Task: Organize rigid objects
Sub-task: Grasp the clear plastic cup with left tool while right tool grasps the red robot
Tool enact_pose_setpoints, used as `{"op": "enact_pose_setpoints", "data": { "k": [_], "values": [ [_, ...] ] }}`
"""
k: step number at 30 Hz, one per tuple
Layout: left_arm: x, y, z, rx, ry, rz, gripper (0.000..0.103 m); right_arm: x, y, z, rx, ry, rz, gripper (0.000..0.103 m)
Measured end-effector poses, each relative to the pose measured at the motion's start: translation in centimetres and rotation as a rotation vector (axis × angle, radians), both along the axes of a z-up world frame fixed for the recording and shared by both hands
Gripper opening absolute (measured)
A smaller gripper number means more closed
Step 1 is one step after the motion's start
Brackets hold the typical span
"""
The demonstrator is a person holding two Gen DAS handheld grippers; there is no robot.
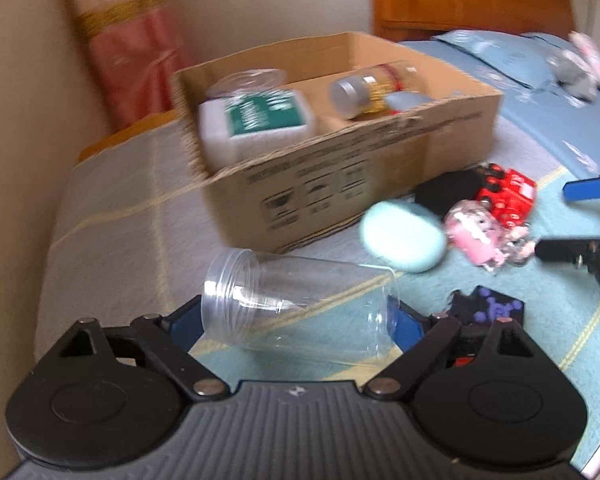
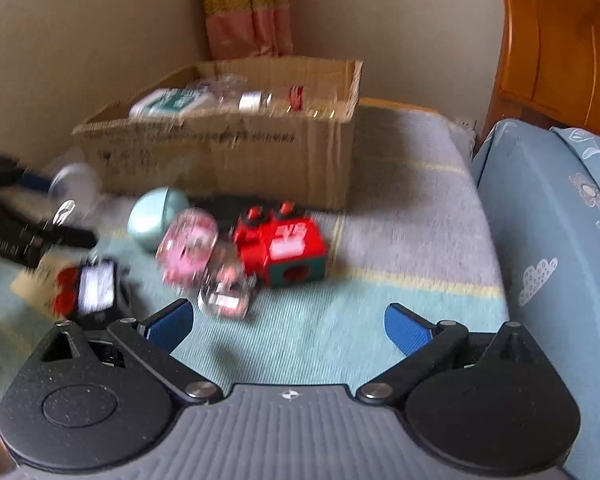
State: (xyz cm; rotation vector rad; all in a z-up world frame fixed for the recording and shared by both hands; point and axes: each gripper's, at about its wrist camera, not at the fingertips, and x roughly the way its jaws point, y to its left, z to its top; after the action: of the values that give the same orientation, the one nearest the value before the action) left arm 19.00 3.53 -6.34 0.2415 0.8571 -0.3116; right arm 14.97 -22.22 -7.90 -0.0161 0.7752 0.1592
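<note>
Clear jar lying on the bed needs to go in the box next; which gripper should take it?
Left. The clear jar already lies between the left gripper pads, which sit at its ends. The right gripper is open over bare blanket, away from it.

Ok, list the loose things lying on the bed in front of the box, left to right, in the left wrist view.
Clear plastic jar → pale blue oval case → pink clear toy → red toy block.

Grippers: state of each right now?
Left gripper: open, jaws around the clear jar, not yet gripping.
Right gripper: open, empty.
</note>
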Motion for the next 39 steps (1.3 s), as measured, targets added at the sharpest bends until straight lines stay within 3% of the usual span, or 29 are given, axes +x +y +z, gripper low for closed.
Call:
{"op": "enact_pose_setpoints", "data": {
  "k": [5,10,18,39],
  "values": [
    [-0.7,0.4,0.0,-0.013,-0.006,0.066,0.091,2.7,-0.2,0.6,-0.013,-0.018,-0.027,0.103],
    [-0.7,0.4,-0.1,-0.032,-0.010,0.099,0.091,5.0,0.6,-0.3,-0.086,0.008,-0.016,0.103],
    [-1.0,0.4,-0.1,-0.043,-0.016,0.120,0.091,5.0,-1.9,-1.6,-0.100,0.035,-0.078,0.103],
    [-0.3,-0.3,-0.8,-0.002,-0.070,0.044,0.092,5.7,-2.7,-2.3,-0.070,0.001,0.172,0.103]
  ]
}}
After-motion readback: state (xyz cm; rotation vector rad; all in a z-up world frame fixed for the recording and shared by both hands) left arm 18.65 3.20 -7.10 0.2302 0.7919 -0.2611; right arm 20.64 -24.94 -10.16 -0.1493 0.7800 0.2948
